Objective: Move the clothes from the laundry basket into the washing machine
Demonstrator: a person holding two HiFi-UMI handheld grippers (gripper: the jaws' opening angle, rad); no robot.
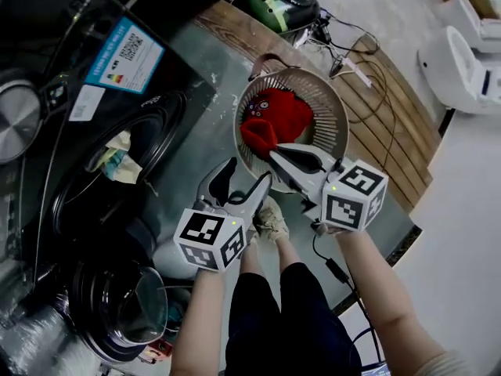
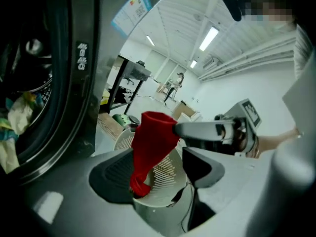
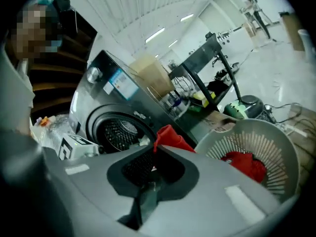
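While fingers of right gripper (image 1: pixel 275 154) pinch red cloth (image 1: pixel 274 116) over basket (image 1: pixel 338 110), frame centre, left gripper (image 1: pixel 244 178) sits below, fingers apart, empty.

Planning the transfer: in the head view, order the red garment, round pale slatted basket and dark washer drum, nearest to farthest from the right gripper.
1. Red garment: held by the right gripper.
2. Round pale slatted basket: just beneath.
3. Dark washer drum: far left.

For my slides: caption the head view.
Right gripper pinches a red garment in the laundry basket; left gripper open nearby.
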